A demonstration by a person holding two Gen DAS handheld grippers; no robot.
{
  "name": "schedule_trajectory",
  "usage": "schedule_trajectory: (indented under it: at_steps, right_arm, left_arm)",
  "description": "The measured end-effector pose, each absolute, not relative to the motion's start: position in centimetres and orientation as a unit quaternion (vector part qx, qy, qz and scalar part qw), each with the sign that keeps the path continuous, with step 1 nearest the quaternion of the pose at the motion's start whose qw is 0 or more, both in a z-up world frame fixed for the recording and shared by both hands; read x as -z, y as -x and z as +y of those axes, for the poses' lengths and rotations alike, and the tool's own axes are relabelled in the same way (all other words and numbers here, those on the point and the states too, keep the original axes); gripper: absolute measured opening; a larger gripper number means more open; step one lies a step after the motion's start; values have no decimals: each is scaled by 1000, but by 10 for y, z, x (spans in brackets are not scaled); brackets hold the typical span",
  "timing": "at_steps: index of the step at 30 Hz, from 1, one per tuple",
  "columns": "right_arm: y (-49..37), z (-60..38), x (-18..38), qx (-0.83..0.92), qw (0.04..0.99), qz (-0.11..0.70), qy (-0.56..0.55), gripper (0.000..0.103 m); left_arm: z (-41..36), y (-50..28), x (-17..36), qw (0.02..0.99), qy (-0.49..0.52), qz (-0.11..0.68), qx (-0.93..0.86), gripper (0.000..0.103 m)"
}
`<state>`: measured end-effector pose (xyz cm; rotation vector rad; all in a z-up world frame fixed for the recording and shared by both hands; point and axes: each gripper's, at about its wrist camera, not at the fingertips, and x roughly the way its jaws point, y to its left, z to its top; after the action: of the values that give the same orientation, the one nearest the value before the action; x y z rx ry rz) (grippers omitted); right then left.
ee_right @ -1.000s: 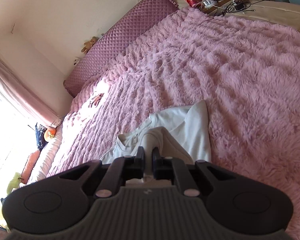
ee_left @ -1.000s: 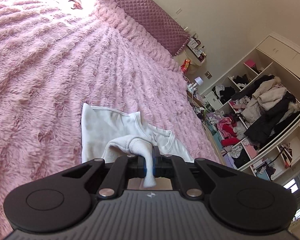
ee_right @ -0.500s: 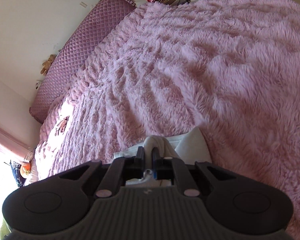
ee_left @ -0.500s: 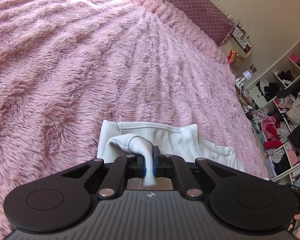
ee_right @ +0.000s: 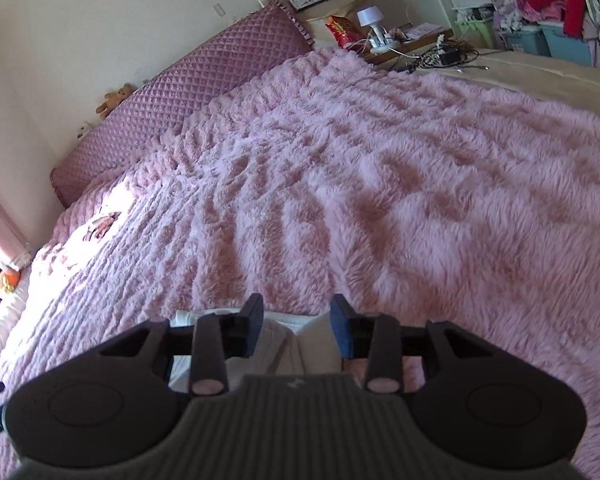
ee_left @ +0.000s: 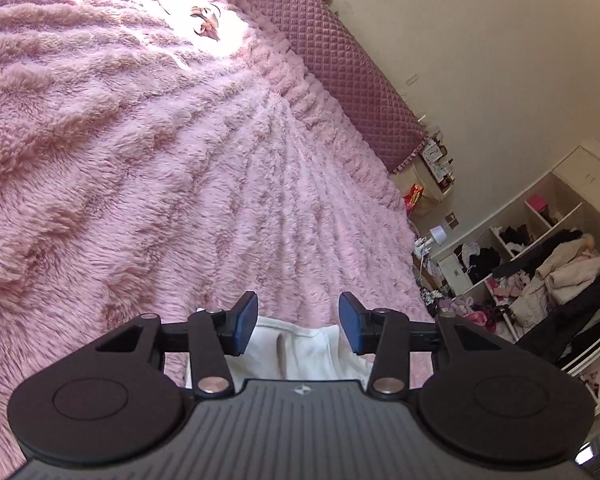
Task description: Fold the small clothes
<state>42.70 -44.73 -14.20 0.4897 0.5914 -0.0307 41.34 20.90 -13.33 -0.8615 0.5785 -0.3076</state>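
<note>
A small white garment [ee_left: 304, 350] lies on the pink fluffy bedspread [ee_left: 140, 160], mostly hidden under my grippers. In the left wrist view my left gripper [ee_left: 298, 322] is open, jaws wide apart, just above the cloth and holding nothing. In the right wrist view the same garment [ee_right: 296, 344] shows as folded white and cream layers between the fingers. My right gripper [ee_right: 296, 328] is open and empty just above it.
A quilted mauve headboard cushion [ee_left: 340, 68] runs along the wall. A cluttered bedside table [ee_right: 400, 44] and open shelves full of clothes [ee_left: 548, 280] stand beside the bed. A small pink item [ee_left: 206, 24] lies far up the bedspread [ee_right: 420, 200].
Both grippers were shut on folds of the white garment; both have opened and let it go. The cloth now lies on the bed beneath them.
</note>
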Motion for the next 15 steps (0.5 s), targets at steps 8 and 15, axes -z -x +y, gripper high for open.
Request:
schedule_trajectory:
  at_steps: [8,15]
  right_arm:
    - [-430,-402,149,-64,945,318,-34,34]
    - [-448,-388,153,-93,940,324,50,50]
  left_arm:
    - [210,-412,137,889,290,323,148,56]
    - [185,-397,131,922,47,338,185,56]
